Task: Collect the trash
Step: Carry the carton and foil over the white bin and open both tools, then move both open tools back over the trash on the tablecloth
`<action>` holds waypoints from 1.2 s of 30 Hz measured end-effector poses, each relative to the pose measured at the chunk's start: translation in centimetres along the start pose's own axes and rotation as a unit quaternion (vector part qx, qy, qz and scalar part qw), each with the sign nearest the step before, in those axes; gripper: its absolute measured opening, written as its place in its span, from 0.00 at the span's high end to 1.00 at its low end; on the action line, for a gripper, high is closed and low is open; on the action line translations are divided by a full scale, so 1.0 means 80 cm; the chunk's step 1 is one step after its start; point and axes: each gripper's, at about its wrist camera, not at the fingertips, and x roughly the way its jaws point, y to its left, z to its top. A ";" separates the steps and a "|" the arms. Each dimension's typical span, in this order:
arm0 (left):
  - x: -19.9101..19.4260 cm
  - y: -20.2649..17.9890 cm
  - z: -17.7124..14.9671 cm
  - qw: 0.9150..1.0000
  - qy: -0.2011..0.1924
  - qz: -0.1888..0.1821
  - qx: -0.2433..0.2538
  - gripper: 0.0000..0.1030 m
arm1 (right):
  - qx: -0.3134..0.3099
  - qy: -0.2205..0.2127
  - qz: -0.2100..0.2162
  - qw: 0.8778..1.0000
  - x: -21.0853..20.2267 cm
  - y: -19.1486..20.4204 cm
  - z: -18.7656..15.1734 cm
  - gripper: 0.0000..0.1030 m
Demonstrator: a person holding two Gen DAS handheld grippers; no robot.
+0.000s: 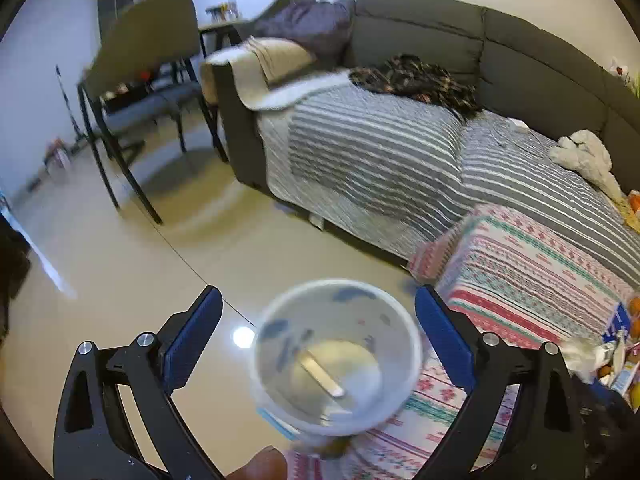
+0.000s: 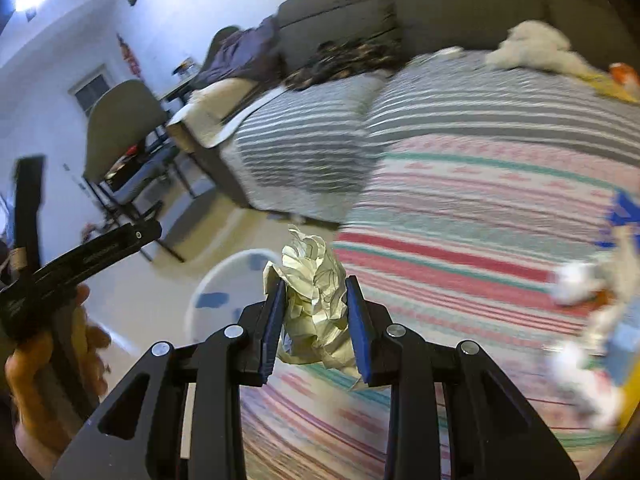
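**Paper wad over the bin, a few ways this could flop**

So my right gripper (image 2: 315, 316) is clamped on a crumpled paper wad (image 2: 314, 288), pinched between both pads, with a good chunk of it sticking out above and below the fingers. The bin (image 1: 336, 356) is the white tub sitting between the fingers of my left gripper (image 1: 318, 328), which is spread wide and not touching it as far as I can tell. From the right view the bin's rim (image 2: 224, 276) peeks out just left of and behind the wad, over the floor (image 1: 120, 260) at the edge of the striped cloth (image 2: 460, 240).

What worries me:

- The wad isn't lined up over the opening yet, I reckon. Let go now and it probably lands on the cloth or floor.
- Crumpled paper is springy and light, so it may stick to a pad or bounce off the rim.
- The bin looks tilted and both views are blurry, so I can't tell how steady it is. A knock from either gripper could tip it.
- More trash (image 2: 592, 320) sits off to the right, easy to scatter with a sloppy swing.
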 end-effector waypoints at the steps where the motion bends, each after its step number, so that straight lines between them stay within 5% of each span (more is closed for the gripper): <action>1: -0.006 0.003 0.003 1.000 -0.007 0.007 0.003 0.09 | 0.002 0.008 0.015 1.000 0.020 0.015 0.003 0.70; 7: -0.020 0.029 0.017 1.000 -0.023 0.016 -0.014 0.09 | 0.018 0.040 0.069 0.997 0.097 0.068 0.010 0.65; 11: -0.017 0.046 0.022 0.999 -0.019 0.018 -0.030 0.09 | 0.013 0.051 0.071 0.996 0.123 0.088 0.016 0.36; 13: -0.014 0.051 0.023 0.999 -0.014 0.016 -0.036 0.09 | 0.010 0.049 0.063 0.997 0.125 0.090 0.016 0.32; 15: -0.013 0.053 0.022 0.999 -0.011 0.014 -0.039 0.09 | 0.007 0.048 0.051 0.998 0.122 0.088 0.015 0.24; 26: -0.018 0.024 0.011 1.000 0.001 -0.014 -0.019 0.09 | -0.045 -0.007 -0.103 0.994 0.064 0.033 0.005 0.17; 36: -0.020 -0.047 -0.018 0.997 0.026 -0.068 0.030 0.07 | -0.007 -0.052 -0.184 0.982 -0.009 -0.043 0.006 0.08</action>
